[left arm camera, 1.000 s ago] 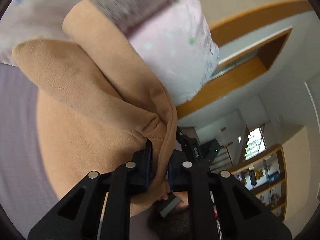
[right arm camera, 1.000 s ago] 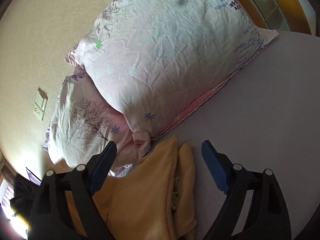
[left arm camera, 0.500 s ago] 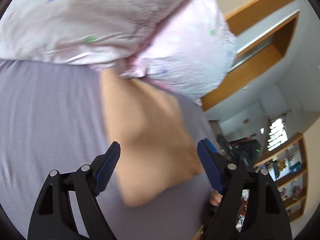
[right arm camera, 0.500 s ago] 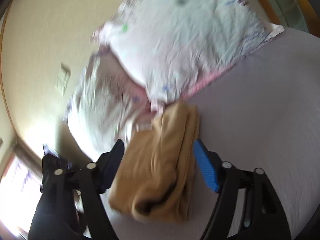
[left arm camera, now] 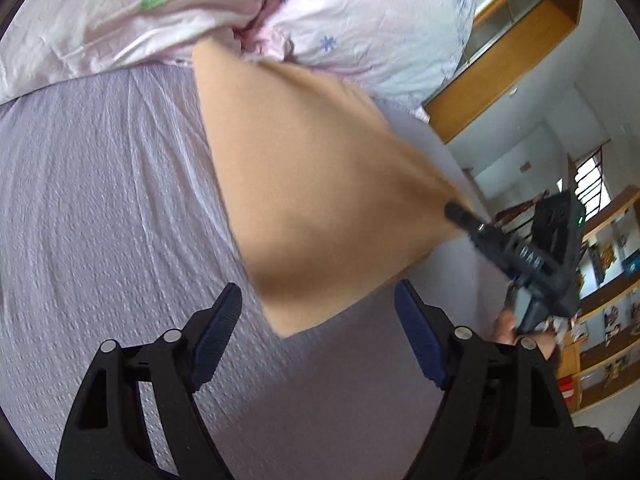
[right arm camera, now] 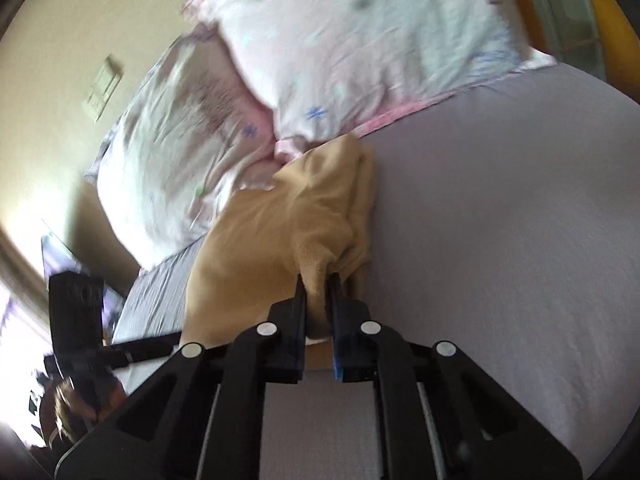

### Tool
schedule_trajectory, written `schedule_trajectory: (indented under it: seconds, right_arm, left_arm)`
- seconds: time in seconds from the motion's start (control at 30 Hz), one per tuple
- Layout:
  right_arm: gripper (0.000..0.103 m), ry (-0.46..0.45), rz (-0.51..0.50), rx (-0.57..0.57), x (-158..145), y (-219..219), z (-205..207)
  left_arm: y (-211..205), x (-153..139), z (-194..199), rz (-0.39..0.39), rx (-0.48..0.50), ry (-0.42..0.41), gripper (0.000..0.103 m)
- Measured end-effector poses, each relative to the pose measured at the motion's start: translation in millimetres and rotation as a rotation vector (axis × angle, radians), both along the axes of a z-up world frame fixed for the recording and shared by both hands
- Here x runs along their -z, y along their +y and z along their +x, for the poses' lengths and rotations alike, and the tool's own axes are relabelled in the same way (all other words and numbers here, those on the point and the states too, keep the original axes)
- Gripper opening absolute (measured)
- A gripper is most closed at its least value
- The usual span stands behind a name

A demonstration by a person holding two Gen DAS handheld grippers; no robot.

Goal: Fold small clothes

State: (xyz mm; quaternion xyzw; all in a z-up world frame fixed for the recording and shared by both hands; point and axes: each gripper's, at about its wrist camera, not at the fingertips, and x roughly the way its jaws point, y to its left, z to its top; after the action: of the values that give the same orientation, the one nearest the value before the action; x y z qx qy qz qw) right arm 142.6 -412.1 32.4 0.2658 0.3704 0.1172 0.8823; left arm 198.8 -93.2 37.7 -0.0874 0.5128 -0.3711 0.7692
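Observation:
A small tan fleece garment [left arm camera: 316, 184] lies folded on the lilac bed sheet [left arm camera: 100, 208], its far end against the pillows. My left gripper [left arm camera: 318, 316] is open and empty, just short of the garment's near corner. My right gripper [right arm camera: 318, 284] is shut on a bunched edge of the tan garment [right arm camera: 288, 232] and shows in the left wrist view [left arm camera: 460, 214] at the garment's right corner. The left gripper's body shows in the right wrist view [right arm camera: 76, 312].
Two pink floral pillows [right arm camera: 328, 52] lie at the head of the bed, touching the garment. A wooden headboard frame [left arm camera: 504, 60] and shelves [left arm camera: 608, 320] are to the right. The sheet [right arm camera: 500, 240] stretches flat to the right of the garment.
My left gripper let go of the tan garment and opened, and the garment now lies flatter. My right gripper moved in from open and closed on the garment's edge.

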Motion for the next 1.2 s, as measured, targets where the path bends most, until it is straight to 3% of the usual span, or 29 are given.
schedule_trajectory:
  seconds: [0.1,0.13,0.17,0.23,0.3,0.5,0.53,0.57,0.6,0.67,0.77,0.87,0.97,1.03,1.1,1.13,1.17,1.2]
  right_arm:
    - [0.019,0.093,-0.044,-0.065,11,8,1]
    - [0.032,0.1,-0.036,-0.064,10,7,0]
    - [0.06,0.094,-0.002,-0.053,6,1,0]
    - [0.088,0.032,0.112,-0.019,-5,-17,5]
    - [0.088,0.021,0.185,-0.021,-8,-29,28]
    - [0.071,0.228,0.214,-0.064,22,-21,113]
    - [0.064,0.243,0.226,-0.076,26,-19,120]
    - [0.046,0.252,0.238,-0.084,30,-16,124]
    - [0.035,0.253,0.259,-0.105,35,-14,127]
    - [0.03,0.233,0.272,-0.102,37,-11,127]
    - [0.026,0.169,0.269,-0.103,24,-4,121]
    - [0.025,0.138,0.292,-0.176,16,20,123]
    - [0.026,0.143,0.244,-0.248,18,61,131]
    - [0.039,0.169,0.171,-0.262,21,85,135]
    - [0.045,0.144,0.062,-0.233,9,96,127]
    - [0.052,0.087,0.029,-0.208,-5,96,115]
    - [0.068,0.037,0.023,-0.193,-15,94,104]
    - [0.074,-0.053,0.042,-0.182,-33,90,83]
  left_arm:
    - [7,5,-3,0.029,0.012,-0.006,0.076]
    - [8,3,-1,-0.001,0.008,0.002,0.076]
    - [16,-2,5,-0.069,-0.018,0.017,0.077]
    - [26,-7,20,-0.144,-0.083,0.037,0.08]
    - [29,-6,38,-0.155,-0.135,0.058,0.081]
    - [16,14,87,-0.149,-0.206,0.162,0.081]
    - [11,19,95,-0.175,-0.211,0.187,0.081]
    - [10,20,99,-0.197,-0.216,0.189,0.081]
    - [7,24,106,-0.223,-0.219,0.204,0.079]
    - [8,28,109,-0.247,-0.227,0.228,0.058]
    - [17,21,108,-0.26,-0.187,0.207,0.043]
    - [43,7,96,-0.24,-0.197,0.141,0.043]
    - [73,0,90,-0.195,-0.26,0.079,0.045]
    - [88,3,93,-0.136,-0.311,0.063,0.046]
    - [111,-3,86,-0.121,-0.353,0.027,0.046]
    - [118,-11,79,-0.123,-0.36,-0.008,0.046]
    - [124,-20,70,-0.126,-0.356,-0.049,0.046]
    - [127,-32,55,-0.129,-0.336,-0.098,0.047]
